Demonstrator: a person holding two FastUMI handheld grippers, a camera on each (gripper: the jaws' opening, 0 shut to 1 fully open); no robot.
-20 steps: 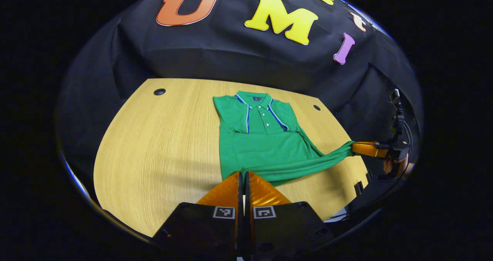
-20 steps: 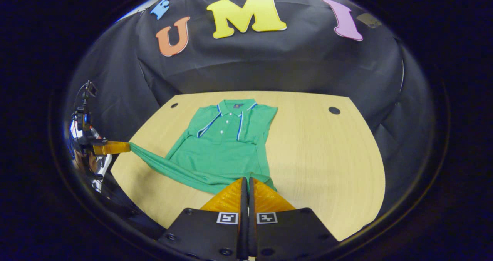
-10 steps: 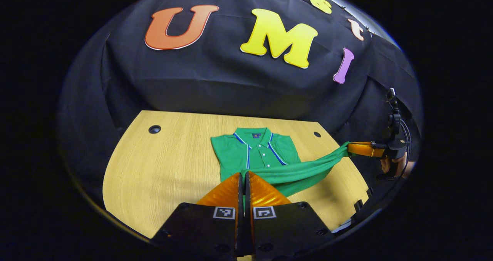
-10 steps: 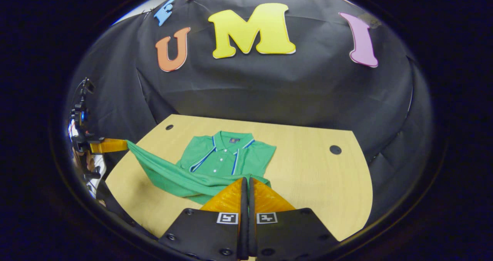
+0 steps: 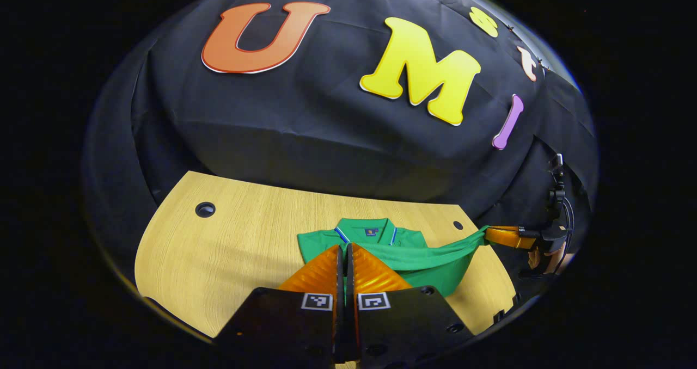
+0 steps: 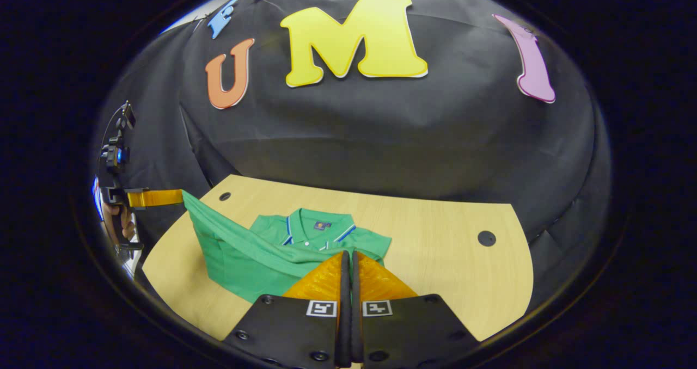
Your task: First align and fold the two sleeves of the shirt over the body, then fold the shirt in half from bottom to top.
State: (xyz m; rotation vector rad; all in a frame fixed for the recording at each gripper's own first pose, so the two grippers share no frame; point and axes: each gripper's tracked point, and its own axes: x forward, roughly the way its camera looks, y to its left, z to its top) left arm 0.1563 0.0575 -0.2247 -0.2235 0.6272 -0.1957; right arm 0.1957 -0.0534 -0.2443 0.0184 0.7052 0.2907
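Nearest in the left gripper view, the left gripper [image 5: 345, 257] is seen with its two fingers pressed together, a thin strip of green cloth caught between them: it is clamped on one hem corner of the green short-sleeved polo shirt with blue-and-white collar trim [image 5: 405, 254]. In the right gripper view the right gripper [image 6: 348, 265] is likewise closed, and it is judged to be pinching the other hem corner, since the cloth runs straight up to its fingertips.

The hem is held raised and stretched taut between the two grippers, so that the lower half is carried as one flat band over the body and no slack can bunch. The sleeves are judged to be folded in already, as the body lies as a narrow rectangle. The bottom-to-top fold is taken to be under way, with the hem not yet laid down at the shoulders.

Further off, the collar [image 6: 318, 228] and the upper chest are seen lying flat on the pale wooden table with round cable holes [image 6: 435, 249], towards its middle. In each view the other gripper is seen at the far end of the stretched hem, held by a hand [image 5: 544, 257].

Beyond the table's far edge, the black cloth wall of the booth [image 6: 381, 135] is hung in soft folds.
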